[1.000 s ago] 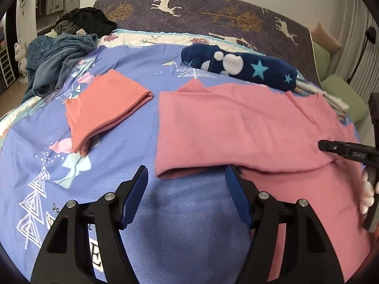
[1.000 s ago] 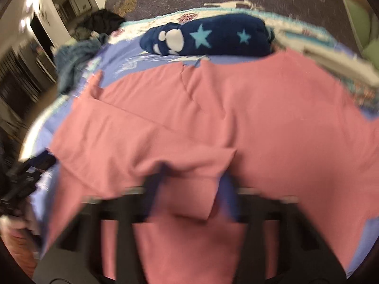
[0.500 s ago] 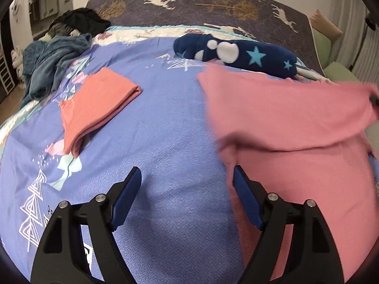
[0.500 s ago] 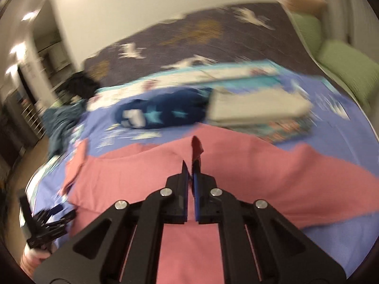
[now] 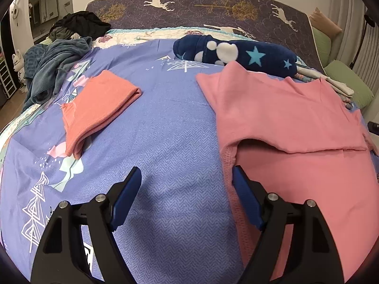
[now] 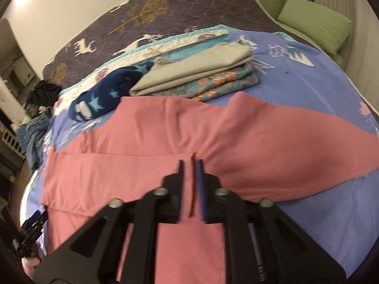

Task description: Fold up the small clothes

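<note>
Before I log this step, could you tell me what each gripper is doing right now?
Left gripper: open, holding nothing.
Right gripper: fingers just opening, slightly apart, releasing the pink shirt.

Soft indoor light, fisheye-warped edges, right view blurred.

In the left wrist view we see the bedspread (image 5: 170, 123) filling the middle of the frame; the folded top (image 5: 99, 104) lies on it at centre left, well apart from the spread garment (image 5: 284, 123), which covers the right half; behind that garment, toward the upper middle, the rolled blanket (image 5: 236, 54) lies across the bed, touching the garment's far edge; a heap of clothes (image 5: 59, 64) sits at the upper left; the headboard (image 5: 213, 7) runs along the top. In the right wrist view we find the stack of folded clothes (image 6: 201, 75) behind the garment, at upper centre, with the rolled blanket just left of it; cushions (image 6: 315, 21) sit at the upper right.
</note>
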The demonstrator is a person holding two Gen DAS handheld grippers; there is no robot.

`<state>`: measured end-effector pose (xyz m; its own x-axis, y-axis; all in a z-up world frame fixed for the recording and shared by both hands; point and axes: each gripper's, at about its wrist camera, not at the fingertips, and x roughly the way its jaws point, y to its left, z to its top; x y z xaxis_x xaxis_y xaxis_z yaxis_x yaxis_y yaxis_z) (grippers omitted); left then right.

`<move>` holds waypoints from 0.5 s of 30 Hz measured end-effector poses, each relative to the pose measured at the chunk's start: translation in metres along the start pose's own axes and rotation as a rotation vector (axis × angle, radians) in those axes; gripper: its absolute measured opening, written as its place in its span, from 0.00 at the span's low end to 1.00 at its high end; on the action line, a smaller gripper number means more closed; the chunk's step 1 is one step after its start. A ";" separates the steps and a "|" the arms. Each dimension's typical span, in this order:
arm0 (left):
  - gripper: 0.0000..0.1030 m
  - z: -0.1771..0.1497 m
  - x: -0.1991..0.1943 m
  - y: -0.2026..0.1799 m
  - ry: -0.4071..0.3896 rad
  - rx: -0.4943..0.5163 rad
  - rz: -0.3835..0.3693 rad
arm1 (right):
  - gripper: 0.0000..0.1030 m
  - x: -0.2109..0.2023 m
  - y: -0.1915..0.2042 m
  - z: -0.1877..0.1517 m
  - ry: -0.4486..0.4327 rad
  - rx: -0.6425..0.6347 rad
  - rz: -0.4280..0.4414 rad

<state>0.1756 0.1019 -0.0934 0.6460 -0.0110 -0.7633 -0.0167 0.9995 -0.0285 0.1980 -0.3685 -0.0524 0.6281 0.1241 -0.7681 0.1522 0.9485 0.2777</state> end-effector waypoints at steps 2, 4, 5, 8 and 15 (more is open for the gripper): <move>0.77 0.000 0.002 -0.001 0.009 0.002 0.000 | 0.40 0.001 0.004 -0.003 0.022 -0.014 0.025; 0.77 0.001 0.004 -0.001 0.017 -0.002 -0.001 | 0.44 0.008 0.008 -0.008 0.066 -0.030 0.031; 0.77 0.003 0.006 -0.002 0.019 -0.005 -0.002 | 0.46 0.014 0.011 -0.013 0.097 -0.046 0.032; 0.77 0.006 0.009 -0.004 0.020 -0.009 0.014 | 0.02 0.028 0.021 -0.025 0.136 -0.108 -0.038; 0.74 0.004 0.006 -0.006 -0.006 -0.008 0.061 | 0.34 0.001 0.019 -0.013 0.055 -0.057 -0.296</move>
<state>0.1825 0.0960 -0.0954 0.6483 0.0506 -0.7597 -0.0625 0.9980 0.0131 0.1916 -0.3466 -0.0549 0.5205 -0.1460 -0.8413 0.2781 0.9605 0.0053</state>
